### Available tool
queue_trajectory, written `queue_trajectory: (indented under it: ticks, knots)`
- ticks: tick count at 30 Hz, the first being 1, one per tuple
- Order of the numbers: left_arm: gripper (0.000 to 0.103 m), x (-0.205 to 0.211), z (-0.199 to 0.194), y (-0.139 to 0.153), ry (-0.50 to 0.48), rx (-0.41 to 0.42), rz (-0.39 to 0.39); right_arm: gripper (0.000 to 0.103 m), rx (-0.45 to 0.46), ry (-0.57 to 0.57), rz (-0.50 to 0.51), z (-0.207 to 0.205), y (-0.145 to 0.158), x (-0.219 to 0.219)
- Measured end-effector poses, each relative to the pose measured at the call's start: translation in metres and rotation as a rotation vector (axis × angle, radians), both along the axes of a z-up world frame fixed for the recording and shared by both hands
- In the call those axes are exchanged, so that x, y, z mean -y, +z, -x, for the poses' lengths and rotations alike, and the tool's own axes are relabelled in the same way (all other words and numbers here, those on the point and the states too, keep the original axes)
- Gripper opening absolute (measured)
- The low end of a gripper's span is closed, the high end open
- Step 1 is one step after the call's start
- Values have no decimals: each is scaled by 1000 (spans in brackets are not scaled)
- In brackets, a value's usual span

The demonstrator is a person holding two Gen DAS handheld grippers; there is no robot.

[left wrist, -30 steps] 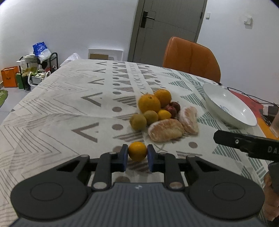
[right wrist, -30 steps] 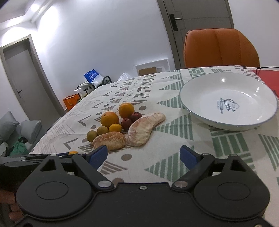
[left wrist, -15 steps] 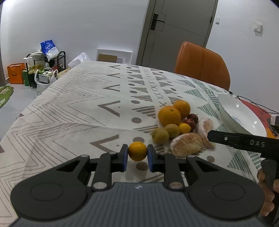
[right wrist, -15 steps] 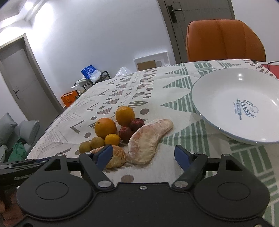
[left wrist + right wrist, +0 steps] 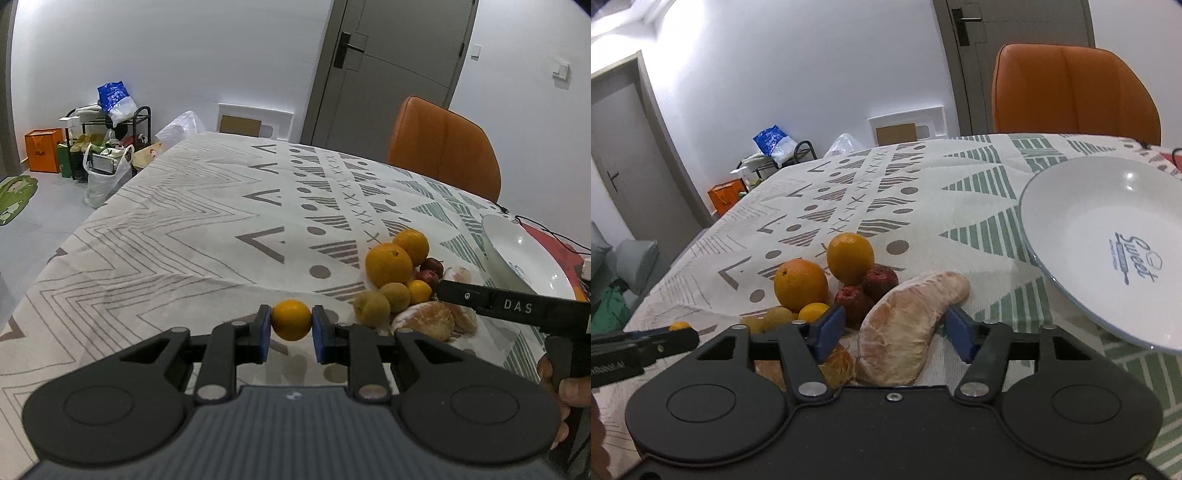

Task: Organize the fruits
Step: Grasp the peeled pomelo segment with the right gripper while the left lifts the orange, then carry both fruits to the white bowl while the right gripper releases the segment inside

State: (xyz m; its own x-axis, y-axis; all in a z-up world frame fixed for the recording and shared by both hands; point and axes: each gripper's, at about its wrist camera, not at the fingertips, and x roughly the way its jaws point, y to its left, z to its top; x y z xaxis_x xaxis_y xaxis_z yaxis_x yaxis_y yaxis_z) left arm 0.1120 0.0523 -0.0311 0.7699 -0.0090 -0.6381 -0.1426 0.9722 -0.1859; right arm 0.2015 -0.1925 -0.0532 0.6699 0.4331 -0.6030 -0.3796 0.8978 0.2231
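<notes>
My left gripper [image 5: 291, 328] is shut on a small orange [image 5: 291, 319] and holds it above the patterned tablecloth, left of the fruit pile. The pile has two large oranges [image 5: 800, 284], two dark red fruits [image 5: 880, 281], two green-brown fruits [image 5: 371, 308], a small orange [image 5: 813, 312] and two peeled pomelo segments. My right gripper [image 5: 894, 328] is open, its fingers on either side of the long pomelo segment [image 5: 908, 325]. The second segment [image 5: 424, 325] lies left of it, partly hidden. A white plate [image 5: 1108, 254] stands to the right.
An orange chair [image 5: 1075, 96] stands at the table's far side. A red mat with a black cable [image 5: 546, 240] lies beyond the plate. A shelf with bags [image 5: 107, 144] stands on the floor at the far left.
My left gripper has moved left and up with the small orange in it, away from the pile. My right gripper has moved forward and down until its open fingers straddle the long pomelo segment.
</notes>
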Motion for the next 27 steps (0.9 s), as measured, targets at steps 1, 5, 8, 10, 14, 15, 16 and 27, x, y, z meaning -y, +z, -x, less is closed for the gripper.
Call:
queue_trajectory:
  ticks: [1, 5, 8, 10, 14, 15, 16, 27]
  knots:
    - [22, 0, 0, 0, 1, 0, 1, 44, 5, -1, 14, -1, 0, -1]
    - [22, -1, -2, 2, 2, 5, 2, 38, -13, 16, -29, -3, 2, 4]
    - [22, 2, -3, 4, -4, 9, 0, 37, 1, 20, -54, 0, 6, 9]
    - [22, 5, -5, 6, -11, 15, -2, 37, 15, 26, -67, 3, 11, 13]
    - [22, 13, -6, 11, -26, 27, -7, 37, 42, 39, -93, 9, 20, 18]
    - [22, 15, -6, 12, -29, 30, -9, 37, 48, 43, -100, 10, 22, 19]
    - [22, 17, -6, 14, -33, 32, -11, 37, 55, 47, -108, 11, 24, 21]
    - [22, 48, -13, 26, -81, 60, -37, 37, 120, -8, -152, 20, 44, 57]
